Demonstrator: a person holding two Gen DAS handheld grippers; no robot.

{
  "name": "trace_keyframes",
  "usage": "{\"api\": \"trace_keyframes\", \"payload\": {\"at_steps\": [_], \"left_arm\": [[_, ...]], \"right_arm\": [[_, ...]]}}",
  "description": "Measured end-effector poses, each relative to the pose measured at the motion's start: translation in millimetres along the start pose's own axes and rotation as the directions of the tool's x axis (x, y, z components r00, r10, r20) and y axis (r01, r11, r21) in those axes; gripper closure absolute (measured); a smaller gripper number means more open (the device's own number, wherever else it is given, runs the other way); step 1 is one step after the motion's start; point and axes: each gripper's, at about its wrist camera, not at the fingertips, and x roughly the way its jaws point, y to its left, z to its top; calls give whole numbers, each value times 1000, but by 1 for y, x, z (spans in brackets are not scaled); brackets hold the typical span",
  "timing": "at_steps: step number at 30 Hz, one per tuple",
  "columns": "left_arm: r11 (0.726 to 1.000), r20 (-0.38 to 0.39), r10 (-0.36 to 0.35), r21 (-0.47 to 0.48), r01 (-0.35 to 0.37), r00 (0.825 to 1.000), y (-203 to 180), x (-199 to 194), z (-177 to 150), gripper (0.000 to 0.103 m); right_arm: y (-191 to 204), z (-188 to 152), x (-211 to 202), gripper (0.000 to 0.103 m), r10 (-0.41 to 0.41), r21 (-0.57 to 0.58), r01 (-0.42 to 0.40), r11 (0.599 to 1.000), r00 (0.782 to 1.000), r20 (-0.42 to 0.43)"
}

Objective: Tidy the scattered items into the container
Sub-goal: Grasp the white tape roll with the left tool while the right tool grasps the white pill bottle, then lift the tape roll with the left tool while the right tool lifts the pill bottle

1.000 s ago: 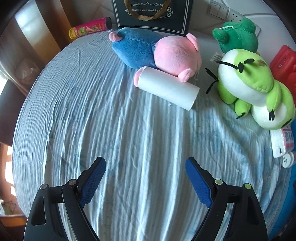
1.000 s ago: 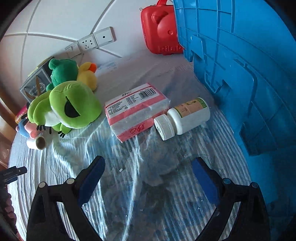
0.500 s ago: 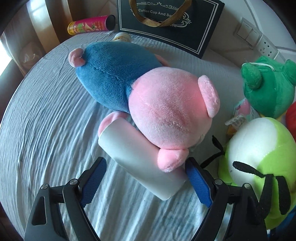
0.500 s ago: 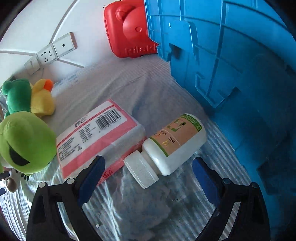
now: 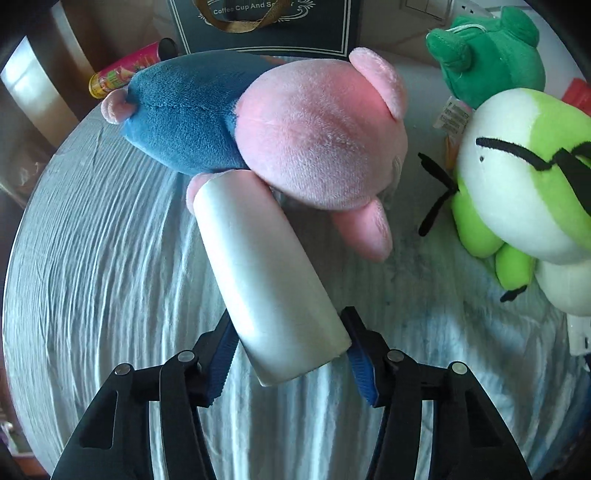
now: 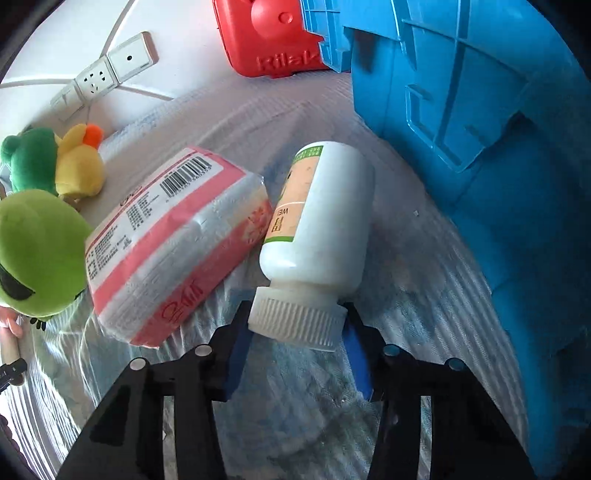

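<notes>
Scattered items lie all over the striped bedsheet (image 5: pixel 110 258), and both grippers are down among them. The left gripper (image 5: pixel 291 354) has the near end of a white cylinder (image 5: pixel 266 273) between its jaws, which are closing, the blue pads right against its sides. That cylinder lies on the sheet with its far end tucked under a pink and blue plush pig (image 5: pixel 280 125). A light green frog plush (image 5: pixel 524 177) sits to the right, a darker green plush (image 5: pixel 491 51) behind it, and a dark gift bag (image 5: pixel 266 26) stands at the back.

The right gripper (image 6: pixel 295 350) is closing its jaws on the ribbed cap of a white bottle (image 6: pixel 317 229), pads touching the cap on both sides. Its body rests against a pink tissue pack (image 6: pixel 170 243). Just to the right stands the blue container (image 6: pixel 498 147), with a red case (image 6: pixel 266 33) beside it at the back.
</notes>
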Motion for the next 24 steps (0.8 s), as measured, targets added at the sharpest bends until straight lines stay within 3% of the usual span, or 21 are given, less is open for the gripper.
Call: {"api": "trace_keyframes", "payload": {"at_steps": [8, 15, 18, 21, 24], "left_arm": [[996, 3, 59, 71, -59, 998, 23, -13, -42, 53], [996, -18, 27, 82, -26, 999, 55, -23, -78, 52], [998, -9, 28, 64, -27, 1000, 64, -29, -81, 47], [999, 3, 25, 25, -25, 1000, 73, -38, -79, 34], [1000, 26, 23, -10, -23, 999, 81, -46, -72, 32]], "right_arm": [[16, -30, -17, 56, 44, -131, -52, 990, 997, -61], [37, -74, -30, 54, 44, -298, -85, 951, 989, -141], [41, -76, -34, 49, 40, -308, -81, 948, 990, -137], [44, -71, -39, 37, 51, -311, -89, 946, 990, -129], [45, -62, -42, 34, 65, -299, -97, 949, 991, -114]]}}
